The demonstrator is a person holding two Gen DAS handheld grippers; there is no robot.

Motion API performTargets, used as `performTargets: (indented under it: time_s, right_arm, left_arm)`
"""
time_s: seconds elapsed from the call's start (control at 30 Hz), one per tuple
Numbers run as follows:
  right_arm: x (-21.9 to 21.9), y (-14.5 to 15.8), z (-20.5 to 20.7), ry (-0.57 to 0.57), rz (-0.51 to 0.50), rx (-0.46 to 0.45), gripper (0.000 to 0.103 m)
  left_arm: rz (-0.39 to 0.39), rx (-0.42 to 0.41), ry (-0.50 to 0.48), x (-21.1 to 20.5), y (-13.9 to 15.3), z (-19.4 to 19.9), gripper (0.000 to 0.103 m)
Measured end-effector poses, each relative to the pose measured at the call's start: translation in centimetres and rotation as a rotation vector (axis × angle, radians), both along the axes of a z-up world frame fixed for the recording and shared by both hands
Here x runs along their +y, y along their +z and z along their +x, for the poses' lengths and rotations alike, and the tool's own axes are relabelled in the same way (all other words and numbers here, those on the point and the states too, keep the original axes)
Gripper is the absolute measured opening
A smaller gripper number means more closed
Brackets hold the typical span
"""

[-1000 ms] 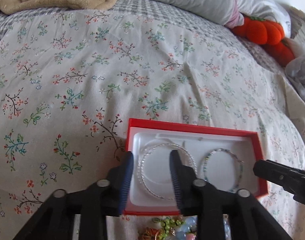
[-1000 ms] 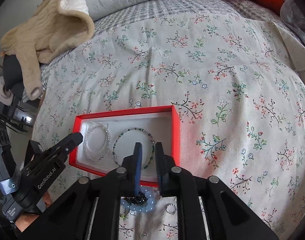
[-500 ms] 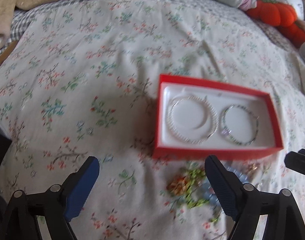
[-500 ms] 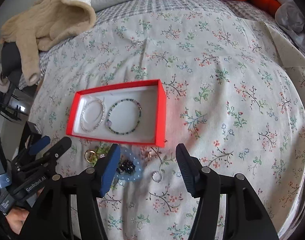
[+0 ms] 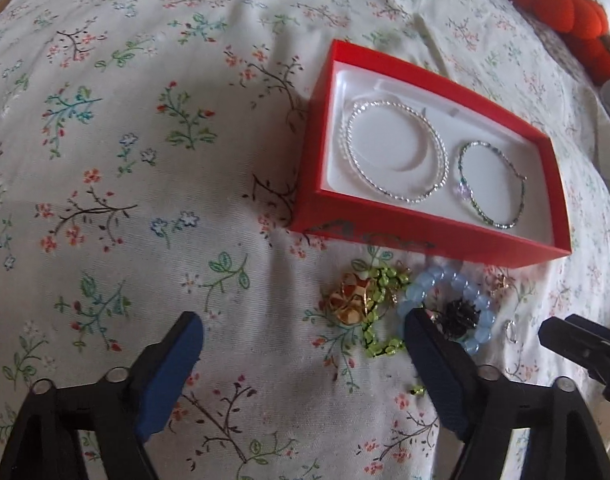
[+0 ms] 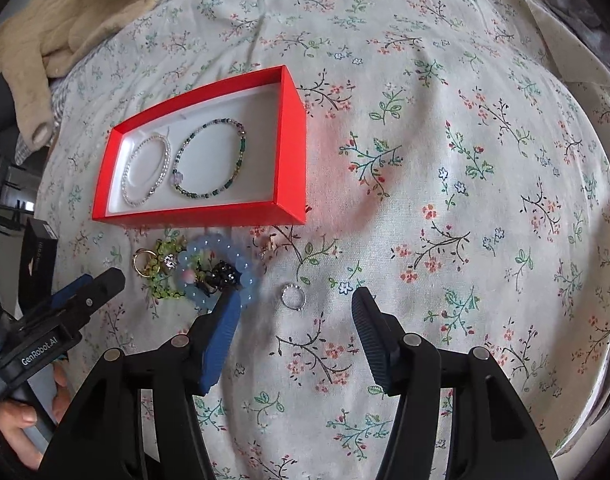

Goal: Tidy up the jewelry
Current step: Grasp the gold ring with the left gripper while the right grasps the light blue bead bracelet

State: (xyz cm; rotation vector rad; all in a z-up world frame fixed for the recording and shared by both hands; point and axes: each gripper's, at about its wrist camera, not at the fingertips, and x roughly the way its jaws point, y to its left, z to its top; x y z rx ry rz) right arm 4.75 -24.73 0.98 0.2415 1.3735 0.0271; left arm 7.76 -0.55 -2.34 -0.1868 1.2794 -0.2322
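Note:
A red box with a white lining lies on the floral bedspread. In it lie a silver bracelet and a green beaded bracelet. In front of the box lie a pale blue bead bracelet, a green bead string, a gold ring, a dark bead cluster and a silver ring. My left gripper is open and empty before the loose pieces. My right gripper is open and empty, just short of the silver ring.
A beige knitted garment lies at the bed's far left. Orange plush pumpkins sit at the far right. A black box stands off the bed's left edge. A small gold piece lies near the box's front corner.
Both grippers went from nearly shut over the box to wide open and have pulled back toward me. The loose jewelry in front of the box now shows fully.

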Motion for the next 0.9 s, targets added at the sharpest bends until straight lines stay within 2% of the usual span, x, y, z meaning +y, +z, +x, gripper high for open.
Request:
performTargets:
  time_s: [0.03, 0.1, 0.17, 0.37, 0.47, 0.9]
  right_arm:
    - [0.1, 0.0, 0.0, 0.003, -0.003, 0.001, 0.061]
    - [0.2, -0.1, 0.2, 0.004, -0.003, 0.003, 0.061]
    - [0.2, -0.2, 0.2, 0.003, -0.004, 0.007, 0.061]
    - [0.5, -0.4, 0.4, 0.007, -0.008, 0.011, 0.061]
    - [0.6, -0.5, 0.4, 0.010, -0.012, 0.012, 0.061]
    - [1.4, -1.7, 1.4, -0.007, 0.044, 0.019, 0.060]
  left_arm:
    - [0.001, 0.003, -0.012, -0.4, -0.2, 0.0, 0.076]
    - [0.001, 0.010, -0.028, -0.9, -0.5, 0.2, 0.061]
    - [0.001, 0.018, -0.038, -1.3, -0.9, 0.4, 0.052]
    - [-0.001, 0.015, -0.055, -2.5, -1.1, 0.9, 0.032]
    - [-0.001, 0.006, -0.054, -3.0, -1.2, 1.2, 0.019]
    - [-0.013, -0.036, -0.034, -1.6, 0.2, 0.7, 0.018]
